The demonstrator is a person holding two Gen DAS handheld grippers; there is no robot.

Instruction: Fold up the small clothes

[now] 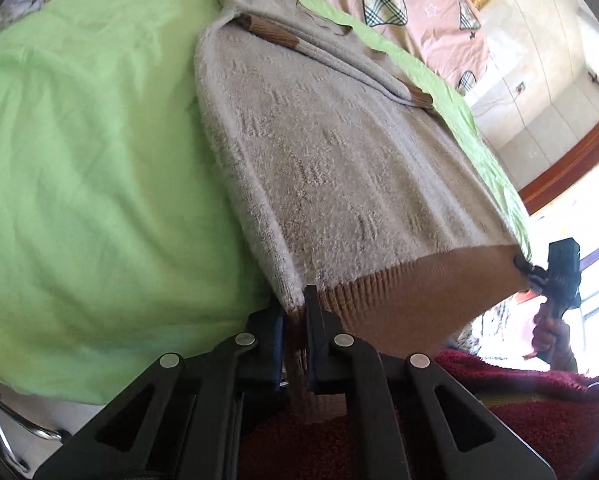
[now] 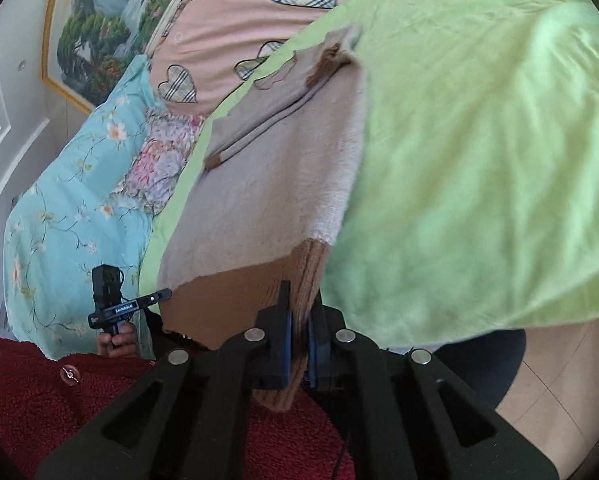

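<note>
Knitwear first: the small beige sweater (image 1: 331, 152) lies lengthwise on the green sheet (image 1: 91, 152), its sleeves (image 1: 339, 56) already crossed over the body near the collar end, and its brown ribbed hem (image 1: 399, 284) is raised off the bed toward you. Your left gripper (image 1: 295, 320) is clamped on one hem corner, with ribbing pinched between its pads, and your right gripper (image 2: 297, 344) is clamped on the other corner in the same way. The hem stretches fairly taut between them. By the look of it you are at the bottom-to-top fold, having lifted the hem but not yet carried it over. Next, you would need to move both corners forward together at even height, toward the collar, and lay the hem down squarely over the sleeves before letting go. Uneven travel would likely skew the fold. Your red fleece top (image 2: 39, 392) fills the near edge of both views. Beyond the sheet sit a pink heart-print cover (image 2: 235, 32) and a floral blue quilt (image 2: 79, 200). The collar itself is small and blurred in the right view, and the underside of the lifted hem is hidden.
</note>
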